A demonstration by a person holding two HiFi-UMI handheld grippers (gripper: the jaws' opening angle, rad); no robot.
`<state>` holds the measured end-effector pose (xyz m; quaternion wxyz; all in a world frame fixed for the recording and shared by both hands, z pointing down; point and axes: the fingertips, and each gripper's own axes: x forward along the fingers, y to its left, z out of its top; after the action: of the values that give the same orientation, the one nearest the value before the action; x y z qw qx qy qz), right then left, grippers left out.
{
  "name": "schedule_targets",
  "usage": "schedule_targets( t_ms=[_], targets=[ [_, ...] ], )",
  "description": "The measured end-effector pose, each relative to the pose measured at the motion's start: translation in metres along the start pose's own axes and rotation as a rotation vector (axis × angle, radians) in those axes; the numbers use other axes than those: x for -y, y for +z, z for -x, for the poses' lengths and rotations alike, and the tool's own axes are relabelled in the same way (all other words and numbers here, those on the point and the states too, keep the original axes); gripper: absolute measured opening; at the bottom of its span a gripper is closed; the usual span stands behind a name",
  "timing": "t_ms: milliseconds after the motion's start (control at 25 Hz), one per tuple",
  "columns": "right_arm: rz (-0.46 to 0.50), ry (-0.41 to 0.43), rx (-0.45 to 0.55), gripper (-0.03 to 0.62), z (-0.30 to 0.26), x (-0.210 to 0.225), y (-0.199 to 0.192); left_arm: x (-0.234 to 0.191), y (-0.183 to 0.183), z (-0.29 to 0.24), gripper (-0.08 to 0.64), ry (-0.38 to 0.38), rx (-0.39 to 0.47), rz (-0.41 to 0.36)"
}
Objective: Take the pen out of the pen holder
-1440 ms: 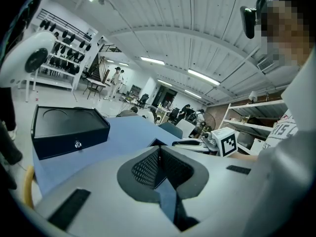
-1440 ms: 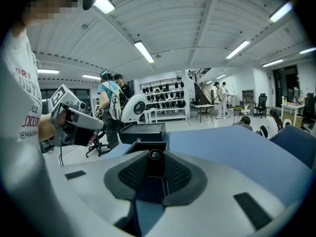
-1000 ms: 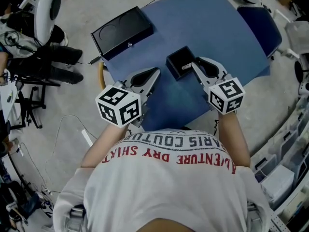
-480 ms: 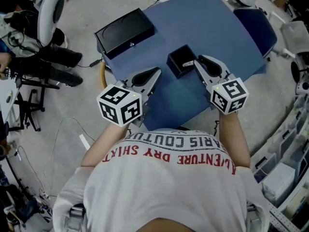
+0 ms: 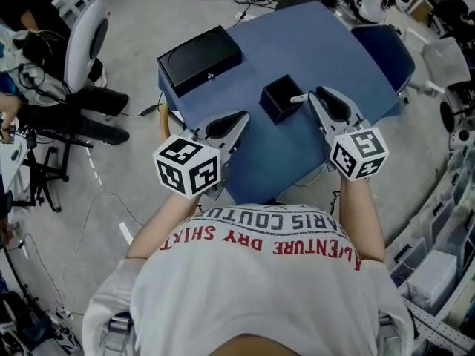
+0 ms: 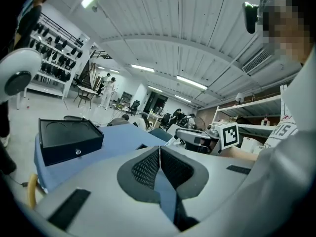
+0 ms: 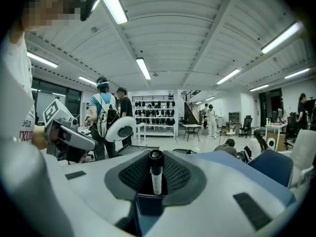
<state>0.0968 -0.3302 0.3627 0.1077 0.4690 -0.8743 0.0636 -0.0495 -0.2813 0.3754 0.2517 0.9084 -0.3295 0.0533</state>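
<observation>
The black square pen holder (image 5: 280, 98) stands on the blue table (image 5: 319, 43). My right gripper (image 5: 309, 98) hovers at its right edge, shut on a white pen with a black cap (image 5: 298, 99). In the right gripper view the pen (image 7: 156, 176) stands upright between the pads, cap at the top, gripped by the right gripper (image 7: 156, 168). My left gripper (image 5: 243, 116) hangs over the table's near left part, to the left of the holder. Its pads (image 6: 148, 166) meet with nothing between them, so the left gripper (image 6: 159, 154) is shut.
A flat black case (image 5: 200, 58) lies on the table's far left corner and shows in the left gripper view (image 6: 69, 139). A blue chair (image 5: 390, 47) stands to the right of the table. Office chairs, cables and people stand around on the grey floor.
Both grippers have risen a little. The right gripper has lifted the pen up and slightly to the right, from over the holder's opening to its right edge.
</observation>
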Motion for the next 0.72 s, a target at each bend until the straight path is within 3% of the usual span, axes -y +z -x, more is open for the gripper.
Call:
schedule_targets(
  t_ms=[240, 480, 720],
  targets=[
    [0.009, -0.009, 0.024, 0.091, 0.006, 0.042, 0.038, 0.007, 0.043, -0.029, 0.029, 0.0, 0.026, -0.012],
    [-0.003, -0.033, 0.059, 0.091, 0.058, -0.052, 0.022, 0.028, 0.007, 0.05, 0.029, -0.05, 0.035, -0.06],
    [-0.009, -0.033, 0.068, 0.091, 0.078, -0.071, 0.027, 0.042, 0.013, 0.051, 0.029, -0.103, 0.02, -0.082]
  ],
)
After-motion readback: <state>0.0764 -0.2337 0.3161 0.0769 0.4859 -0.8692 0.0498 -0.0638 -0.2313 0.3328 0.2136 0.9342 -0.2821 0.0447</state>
